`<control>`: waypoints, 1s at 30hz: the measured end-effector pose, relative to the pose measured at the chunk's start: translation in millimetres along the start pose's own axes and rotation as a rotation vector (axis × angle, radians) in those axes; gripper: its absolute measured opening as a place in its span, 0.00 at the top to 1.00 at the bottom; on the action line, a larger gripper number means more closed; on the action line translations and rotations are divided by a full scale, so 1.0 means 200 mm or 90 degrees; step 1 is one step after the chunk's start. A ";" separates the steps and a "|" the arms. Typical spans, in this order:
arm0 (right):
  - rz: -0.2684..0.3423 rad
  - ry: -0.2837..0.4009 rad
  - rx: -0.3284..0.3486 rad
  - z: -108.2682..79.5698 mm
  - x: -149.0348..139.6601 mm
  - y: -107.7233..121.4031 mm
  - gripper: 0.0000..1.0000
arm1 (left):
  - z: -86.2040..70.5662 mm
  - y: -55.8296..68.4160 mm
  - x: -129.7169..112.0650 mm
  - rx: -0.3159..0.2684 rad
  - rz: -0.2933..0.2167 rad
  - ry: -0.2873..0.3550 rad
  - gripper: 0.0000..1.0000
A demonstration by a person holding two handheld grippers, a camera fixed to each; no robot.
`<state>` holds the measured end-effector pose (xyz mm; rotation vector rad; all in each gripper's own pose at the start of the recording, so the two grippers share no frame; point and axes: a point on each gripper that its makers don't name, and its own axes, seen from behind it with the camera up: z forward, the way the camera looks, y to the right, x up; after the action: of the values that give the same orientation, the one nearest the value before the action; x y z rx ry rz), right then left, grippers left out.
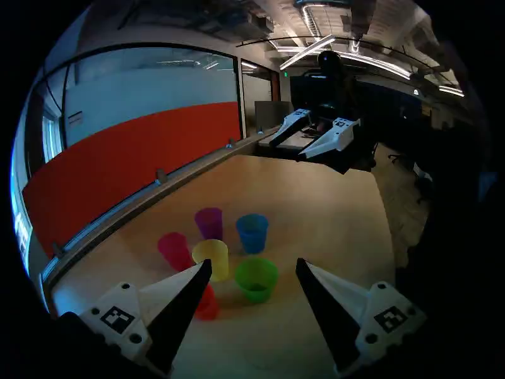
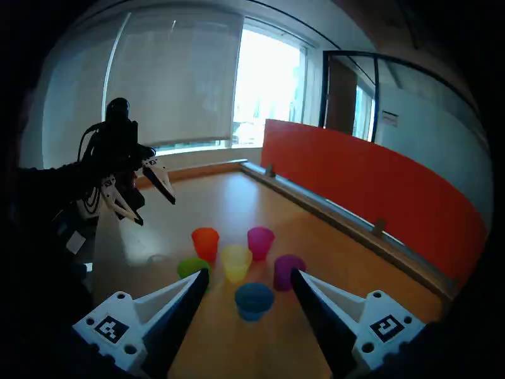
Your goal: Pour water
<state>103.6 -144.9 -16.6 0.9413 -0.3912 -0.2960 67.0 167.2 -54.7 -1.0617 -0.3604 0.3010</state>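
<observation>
Six small cups (image 2: 236,262) stand close together near the middle of a pale wooden tabletop (image 1: 315,202), beside a long red panel (image 1: 126,164). They are purple (image 1: 209,222), blue (image 1: 252,232), pink (image 1: 175,249), yellow (image 1: 213,258), green (image 1: 256,278) and red (image 1: 208,304). All are upright, with mouths wider than their bases, and they look like thin, slightly see-through plastic. No jug or bottle is in view, and I cannot tell whether any cup holds water. They are probably very light, with walls that flex under a hard squeeze and a smooth taper that could let a cup slide down out of a loose grip, so moderate pressure seems right. The best hold is likely across the wall about halfway up or a little higher, fingers on opposite sides, keeping the rim free as a spout. The cups stand so near each other that a finger coming in could knock a neighbour. An outer cup is the easier pick: green or red for the left tool (image 1: 252,261), blue for the right tool (image 2: 249,271). Both tools are spread wide and hold nothing. Each hovers short of the group on opposite sides, fingers framing it without touching.
</observation>
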 end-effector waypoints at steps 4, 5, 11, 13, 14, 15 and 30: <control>0.002 -0.011 0.007 0.03 -0.04 0.01 0.00 | 0.03 0.02 -0.04 -0.011 0.004 -0.013 0.01; 0.002 -0.013 0.009 0.04 -0.04 0.01 0.00 | 0.04 0.03 -0.05 -0.013 0.004 -0.015 0.01; -0.001 -0.023 0.015 0.09 -0.08 0.02 0.00 | 0.09 0.05 -0.13 -0.025 0.008 -0.039 0.01; -0.001 -0.026 0.017 0.11 -0.09 0.03 0.00 | 0.11 0.05 -0.16 -0.026 0.013 -0.046 0.00; -0.001 -0.028 0.019 0.12 -0.10 0.03 0.00 | 0.12 0.05 -0.18 -0.026 0.016 -0.050 0.00; -0.001 -0.030 0.021 0.13 -0.10 0.03 0.00 | 0.14 0.05 -0.19 -0.026 0.018 -0.052 0.00; 0.005 -0.048 0.030 0.22 -0.20 0.06 0.00 | 0.31 0.05 -0.35 -0.029 0.018 -0.086 0.00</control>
<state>49.2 -154.2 9.8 0.9765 -0.4727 -0.3177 -24.1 192.3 -45.4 -1.0944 -0.4759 0.3929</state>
